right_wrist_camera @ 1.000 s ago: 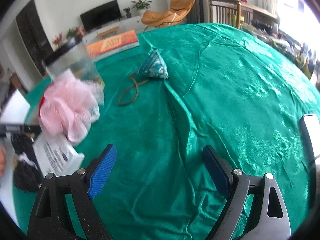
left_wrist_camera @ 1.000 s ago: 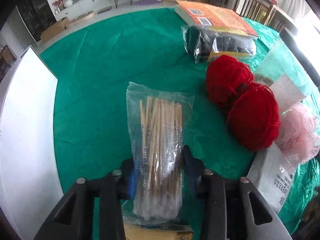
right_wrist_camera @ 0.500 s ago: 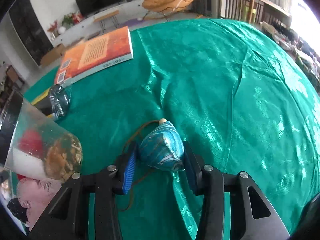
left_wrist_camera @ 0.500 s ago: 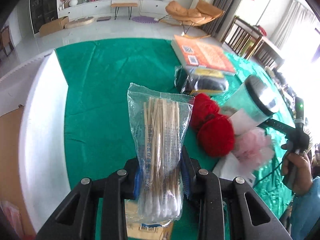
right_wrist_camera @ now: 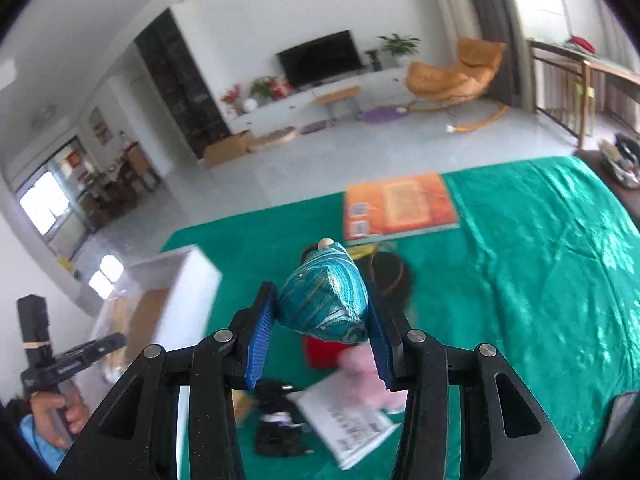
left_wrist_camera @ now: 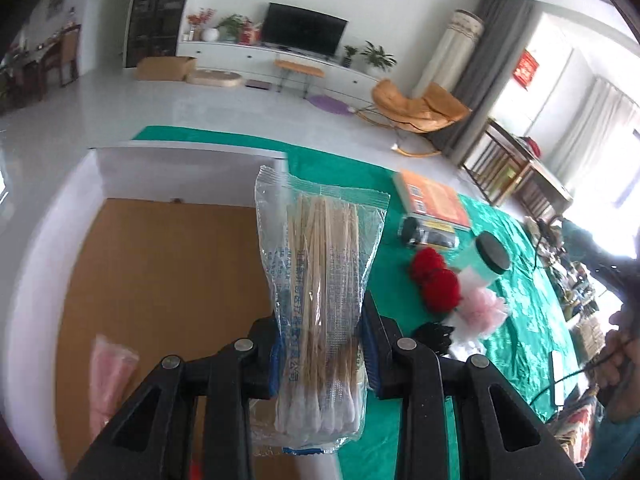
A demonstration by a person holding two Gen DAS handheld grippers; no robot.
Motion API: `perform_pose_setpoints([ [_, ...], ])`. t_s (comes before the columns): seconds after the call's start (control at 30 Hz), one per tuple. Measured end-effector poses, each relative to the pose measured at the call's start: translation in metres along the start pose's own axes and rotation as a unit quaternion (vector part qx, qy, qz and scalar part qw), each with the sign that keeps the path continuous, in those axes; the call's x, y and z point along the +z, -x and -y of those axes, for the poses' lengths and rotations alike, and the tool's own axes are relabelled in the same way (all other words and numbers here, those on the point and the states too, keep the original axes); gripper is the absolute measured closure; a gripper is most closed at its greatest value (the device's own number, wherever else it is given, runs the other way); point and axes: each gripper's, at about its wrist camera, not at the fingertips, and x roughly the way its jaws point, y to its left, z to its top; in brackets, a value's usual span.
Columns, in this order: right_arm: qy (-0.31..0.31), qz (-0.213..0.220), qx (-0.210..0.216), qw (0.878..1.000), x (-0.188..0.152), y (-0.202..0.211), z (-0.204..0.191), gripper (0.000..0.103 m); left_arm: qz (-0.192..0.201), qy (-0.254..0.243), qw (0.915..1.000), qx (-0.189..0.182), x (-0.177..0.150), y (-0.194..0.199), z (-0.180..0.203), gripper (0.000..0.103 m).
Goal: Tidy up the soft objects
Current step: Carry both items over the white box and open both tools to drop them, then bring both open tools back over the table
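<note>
My left gripper (left_wrist_camera: 322,354) is shut on a clear bag of cotton swabs (left_wrist_camera: 320,280), held upright above a white box (left_wrist_camera: 52,220) with a brown bottom (left_wrist_camera: 160,280). A pink packet (left_wrist_camera: 106,376) lies in that box. My right gripper (right_wrist_camera: 320,332) is shut on a small blue patterned pouch (right_wrist_camera: 325,300) with a bead at its tip, lifted above the green tablecloth (right_wrist_camera: 520,272). Two red yarn balls (left_wrist_camera: 436,284), a pink mesh puff (left_wrist_camera: 480,310) and a black soft item (left_wrist_camera: 434,334) lie on the cloth. The white box (right_wrist_camera: 176,292) also shows at the left in the right wrist view.
An orange book (right_wrist_camera: 400,206) lies at the far edge of the table. A clear jar with a black lid (left_wrist_camera: 494,258), a dark wrapped packet (left_wrist_camera: 430,236) and a white printed packet (right_wrist_camera: 348,420) sit among the soft items. A person's hand (left_wrist_camera: 624,360) holds the other gripper at the right.
My left gripper rose and swung left with the swab bag until it hangs over the white box. My right gripper shut on the blue pouch and lifted it off the cloth.
</note>
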Motion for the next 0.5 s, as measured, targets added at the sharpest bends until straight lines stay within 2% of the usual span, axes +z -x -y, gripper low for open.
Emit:
perform_pose_setpoints([
  [0.1, 0.033, -0.022, 0.089, 0.995, -0.011, -0.002, -0.082, 0.057, 0.007, 0.019, 0.9984, 0.053, -0.017, 0.028, -0.043, 0.071],
  [0.2, 0.052, -0.057, 0.165, 0.983, -0.034, -0.018, -0.147, 0.056, 0.004, 0.025, 0.9929, 0.116, -0.041, 0.042, -0.072, 0.069],
  [0.23, 0.055, -0.068, 0.184, 0.979, -0.042, -0.024, -0.163, 0.054, -0.001, 0.027, 0.9903, 0.136, -0.048, 0.043, -0.081, 0.063],
  [0.3, 0.059, -0.097, 0.22, 0.969, -0.062, -0.04, -0.191, 0.04, -0.009, 0.04, 0.9876, 0.151, -0.058, 0.041, -0.091, 0.034],
  [0.33, 0.064, -0.113, 0.231, 0.964, -0.07, -0.048, -0.202, 0.029, -0.001, 0.049, 0.9872, 0.151, -0.062, 0.042, -0.094, 0.015],
  [0.37, 0.072, -0.123, 0.231, 0.963, -0.078, -0.053, -0.207, 0.029, 0.013, 0.054, 0.9871, 0.15, -0.065, 0.045, -0.092, 0.009],
  [0.43, 0.086, -0.118, 0.212, 0.966, -0.089, -0.053, -0.203, 0.029, 0.046, 0.05, 0.9863, 0.15, -0.068, 0.05, -0.082, 0.008],
  [0.5, 0.099, -0.1, 0.171, 0.975, -0.1, -0.05, -0.184, 0.028, 0.056, 0.035, 0.9883, 0.138, -0.066, 0.047, -0.069, 0.008],
])
